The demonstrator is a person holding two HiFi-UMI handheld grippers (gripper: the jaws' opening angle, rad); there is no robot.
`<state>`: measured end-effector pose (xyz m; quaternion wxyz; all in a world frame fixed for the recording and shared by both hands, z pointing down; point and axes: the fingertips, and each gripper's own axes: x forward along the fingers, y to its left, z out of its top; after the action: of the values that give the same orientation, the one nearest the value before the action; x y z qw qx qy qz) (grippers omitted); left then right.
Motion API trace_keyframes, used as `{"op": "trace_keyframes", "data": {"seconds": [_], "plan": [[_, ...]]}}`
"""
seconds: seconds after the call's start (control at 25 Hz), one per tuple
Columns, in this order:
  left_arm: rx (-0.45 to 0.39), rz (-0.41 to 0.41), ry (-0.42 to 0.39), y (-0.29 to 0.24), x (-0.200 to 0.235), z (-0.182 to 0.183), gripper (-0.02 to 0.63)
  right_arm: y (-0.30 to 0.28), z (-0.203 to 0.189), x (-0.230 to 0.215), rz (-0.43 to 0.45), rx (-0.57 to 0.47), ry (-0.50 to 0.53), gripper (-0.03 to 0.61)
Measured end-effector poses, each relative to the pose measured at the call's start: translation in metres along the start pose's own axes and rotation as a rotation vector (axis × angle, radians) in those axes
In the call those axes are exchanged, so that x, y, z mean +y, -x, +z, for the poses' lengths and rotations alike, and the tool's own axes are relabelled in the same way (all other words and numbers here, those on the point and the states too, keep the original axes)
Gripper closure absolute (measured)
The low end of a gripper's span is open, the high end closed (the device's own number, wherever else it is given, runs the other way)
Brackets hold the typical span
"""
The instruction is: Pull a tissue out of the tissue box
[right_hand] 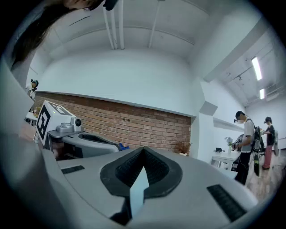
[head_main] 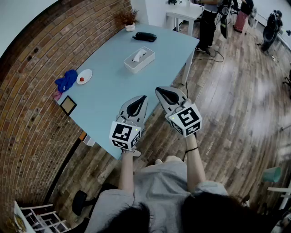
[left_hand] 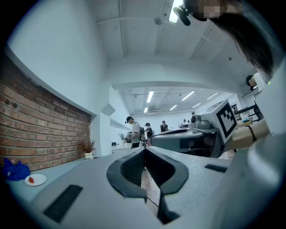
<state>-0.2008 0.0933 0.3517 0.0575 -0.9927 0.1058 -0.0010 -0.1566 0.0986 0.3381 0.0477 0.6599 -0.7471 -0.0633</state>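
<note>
The white tissue box [head_main: 138, 59] lies on the far half of the light blue table [head_main: 109, 95], with a tissue sticking up from its slot. My left gripper [head_main: 142, 99] hovers level over the table's near corner, jaws shut with nothing in them; in its own view the tips [left_hand: 144, 150] meet. My right gripper [head_main: 161, 92] floats beside it over the wooden floor, also shut and empty [right_hand: 143, 150]. Both are well short of the box, which shows in neither gripper view. Each gripper sees the other: the right gripper [left_hand: 196, 134] and the left gripper [right_hand: 87, 143].
On the table are a black case [head_main: 144, 37], a small plant [head_main: 128, 20], a white plate [head_main: 84, 76], a blue cloth [head_main: 66, 80] and a framed picture [head_main: 68, 105]. A brick wall [head_main: 41, 68] runs along the left. People [head_main: 208, 20] stand at the back by a white desk [head_main: 182, 11].
</note>
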Motion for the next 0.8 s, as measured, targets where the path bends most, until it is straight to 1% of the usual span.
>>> {"op": "trace_keyframes", "data": {"seconds": [0.2,0.4,0.64,0.8], "plan": [[0.001,0.001,0.005,0.003,0.001,-0.001,0.611,-0.001,-0.002,0.003,0.0,0.007,0.001,0.58],[-0.017,0.002,0.015,0.002,0.003,0.001,0.611,0.005,0.0,0.006,-0.012,0.002,-0.009,0.58],[-0.025,0.001,0.053,-0.007,0.001,-0.002,0.611,0.015,0.002,-0.017,-0.051,-0.013,-0.041,0.58],[-0.004,-0.001,0.038,-0.015,0.004,-0.008,0.611,0.005,-0.007,-0.031,-0.056,-0.02,-0.067,0.58]]}}
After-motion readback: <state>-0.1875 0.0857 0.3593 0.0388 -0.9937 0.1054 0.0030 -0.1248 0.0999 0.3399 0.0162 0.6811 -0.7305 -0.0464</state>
